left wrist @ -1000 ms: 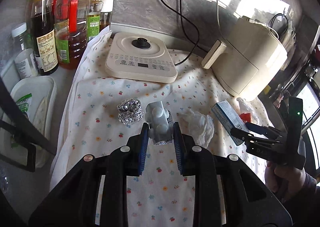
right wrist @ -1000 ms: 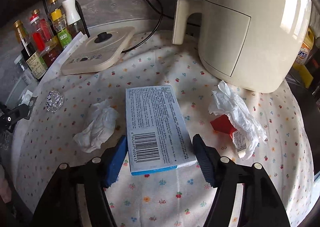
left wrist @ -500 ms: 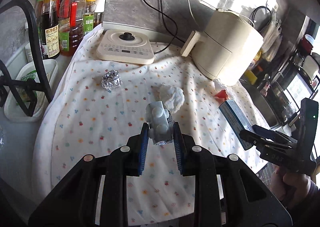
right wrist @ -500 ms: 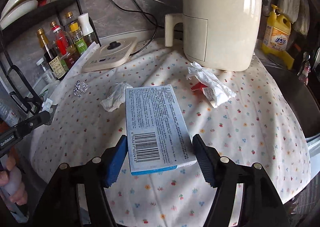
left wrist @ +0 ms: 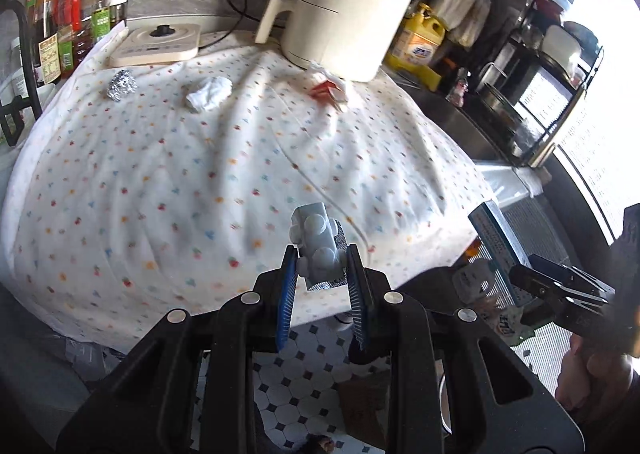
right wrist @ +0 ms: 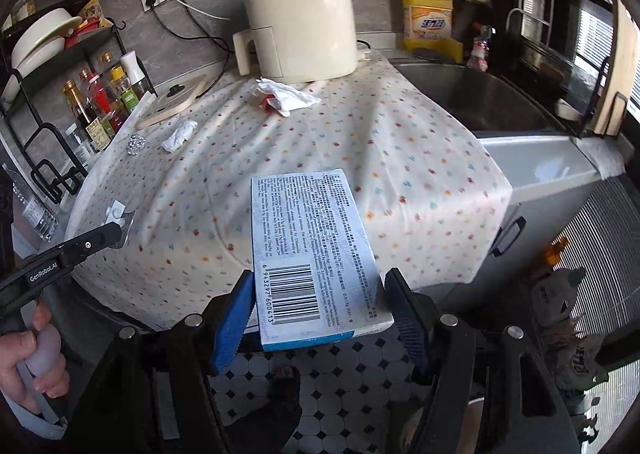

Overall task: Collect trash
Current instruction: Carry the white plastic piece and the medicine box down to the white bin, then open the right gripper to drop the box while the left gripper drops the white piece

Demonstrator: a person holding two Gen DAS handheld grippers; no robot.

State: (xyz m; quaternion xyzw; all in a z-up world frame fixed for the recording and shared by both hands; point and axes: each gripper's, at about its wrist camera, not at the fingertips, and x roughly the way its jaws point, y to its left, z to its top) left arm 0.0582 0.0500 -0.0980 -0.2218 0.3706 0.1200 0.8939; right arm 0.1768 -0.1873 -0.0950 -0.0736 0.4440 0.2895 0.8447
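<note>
My left gripper [left wrist: 322,268] is shut on a grey blister pack [left wrist: 316,244], held off the front edge of the cloth-covered counter [left wrist: 200,174]. My right gripper [right wrist: 320,302] is shut on a blue-and-white carton [right wrist: 316,250] with a barcode, also held beyond the counter's front edge; it shows at the right of the left wrist view [left wrist: 500,242]. On the cloth lie a foil ball [left wrist: 121,84], a crumpled white tissue [left wrist: 208,93] and a red-and-white wrapper [left wrist: 327,88].
A cream air fryer [left wrist: 344,14] and a flat cream appliance [left wrist: 158,44] stand at the back. Sauce bottles [left wrist: 68,18] stand at the back left. A yellow detergent bottle [right wrist: 430,20] and a sink [right wrist: 472,94] are to the right. Tiled floor [right wrist: 348,378] lies below.
Both grippers have pulled back from the counter and risen, keeping their loads. The view has swung right, and the floor now shows below the fingers.
</note>
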